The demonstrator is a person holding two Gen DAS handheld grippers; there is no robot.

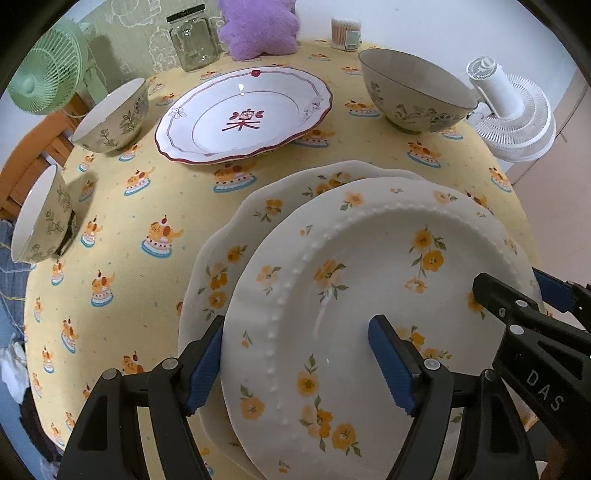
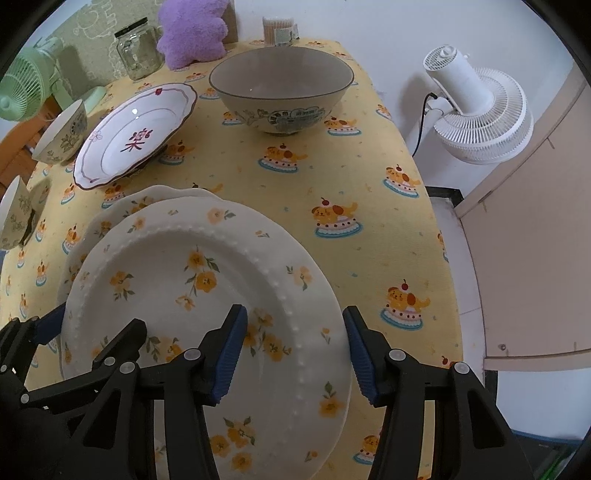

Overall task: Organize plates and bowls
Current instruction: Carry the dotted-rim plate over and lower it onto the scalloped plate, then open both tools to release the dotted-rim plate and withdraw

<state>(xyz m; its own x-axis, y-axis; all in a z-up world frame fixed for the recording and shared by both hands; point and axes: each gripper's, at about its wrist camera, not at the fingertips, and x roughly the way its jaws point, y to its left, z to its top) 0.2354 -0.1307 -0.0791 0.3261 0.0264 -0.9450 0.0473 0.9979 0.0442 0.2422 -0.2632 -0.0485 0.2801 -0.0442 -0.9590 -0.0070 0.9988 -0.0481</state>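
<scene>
Beaded plate (image 1: 369, 295) atop scalloped plate (image 1: 229, 236)

Green fan (image 1: 44, 70), glass jar (image 1: 192, 40), purple plush (image 1: 260, 27), white fan (image 2: 476, 114)

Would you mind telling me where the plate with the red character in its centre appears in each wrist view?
Left wrist: red-character plate sits upper centre, beyond the yellow-flower plates.
Right wrist: it lies upper left, tilted.
Shared landmark: the purple plush at the table's far edge.
</scene>
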